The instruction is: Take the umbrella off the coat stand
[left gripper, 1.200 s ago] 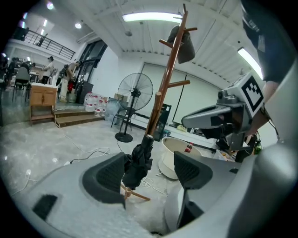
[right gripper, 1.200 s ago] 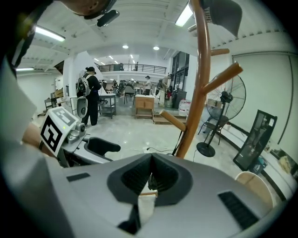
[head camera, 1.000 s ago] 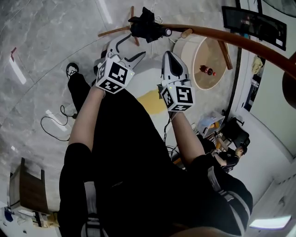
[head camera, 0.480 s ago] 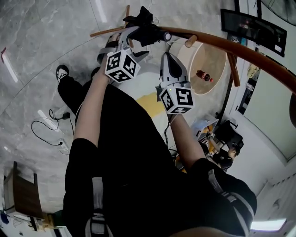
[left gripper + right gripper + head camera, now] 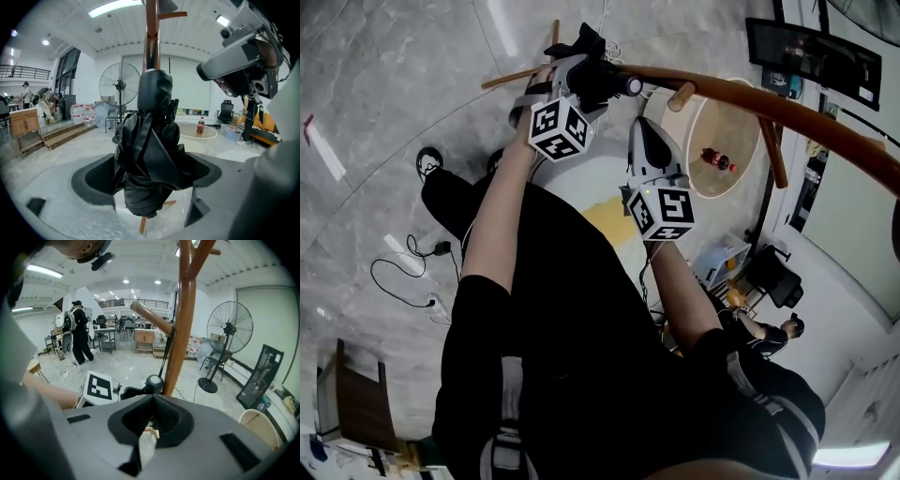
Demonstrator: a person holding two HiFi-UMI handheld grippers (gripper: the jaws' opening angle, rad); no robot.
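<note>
Underfoot, glossy grey marble floor (image 5: 375,75), coat stand (image 5: 183,333), pedestal fan (image 5: 119,86), strip lights (image 5: 115,8)

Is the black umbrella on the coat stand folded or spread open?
Folded. The umbrella hangs against the coat stand as a compact bundle, its black fabric gathered in pleats.

The folded fabric umbrella (image 5: 149,159) is plain black. The wooden pole coat stand (image 5: 183,324) is reddish brown. The polished stone floor (image 5: 384,94) is pale grey, marble-veined.
</note>
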